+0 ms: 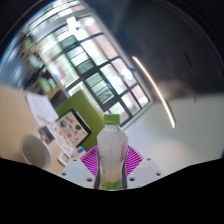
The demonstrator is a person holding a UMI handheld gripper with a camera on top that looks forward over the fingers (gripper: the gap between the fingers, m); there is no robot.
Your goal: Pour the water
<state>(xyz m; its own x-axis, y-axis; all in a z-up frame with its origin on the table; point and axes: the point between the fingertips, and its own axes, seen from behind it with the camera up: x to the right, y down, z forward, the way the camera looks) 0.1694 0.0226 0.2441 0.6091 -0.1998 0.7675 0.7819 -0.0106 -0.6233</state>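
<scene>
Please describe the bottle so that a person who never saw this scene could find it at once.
Start from the large windows, then come down to the gripper. The bottle stands upright between its jaws, against the pink pads. It is clear plastic with a green cap, and nothing else near it is tall and see-through.

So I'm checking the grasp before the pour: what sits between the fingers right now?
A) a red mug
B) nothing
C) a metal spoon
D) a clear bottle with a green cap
D: a clear bottle with a green cap stands upright between the fingers, with the pink pads close at either side of it.
</scene>
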